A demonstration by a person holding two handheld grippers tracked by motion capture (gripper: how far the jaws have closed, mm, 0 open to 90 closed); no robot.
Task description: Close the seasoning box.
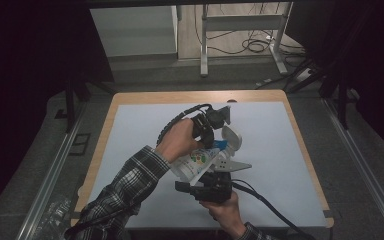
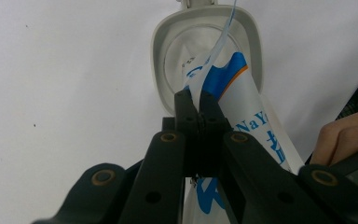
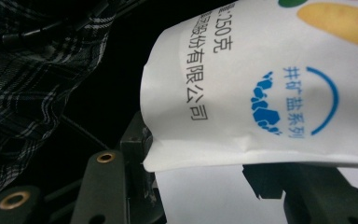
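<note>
White salt pouch [image 1: 196,163] sits mid-frame, its top edge pinched in the shut left gripper [image 2: 198,100] over the open container [image 2: 205,28], base clamped by the right gripper [image 3: 196,175]; a thin-edge slip would likely spill it onto the table [image 1: 280,145].

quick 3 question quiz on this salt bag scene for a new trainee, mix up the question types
1. True or false: the left tongs are shut on the top edge of the salt bag.
2. Multiple choice: what lies on the table just past the bag's top end? A) a metal spoon B) a white container with its lid open C) a glass jar
3. Short answer: what do the right tongs hold?

Key
1. True: in the left gripper view the jaws pinch the bag's thin upper edge.
2. B
3. The bag's lower end, clamped between the two jaws in the right gripper view.
</note>
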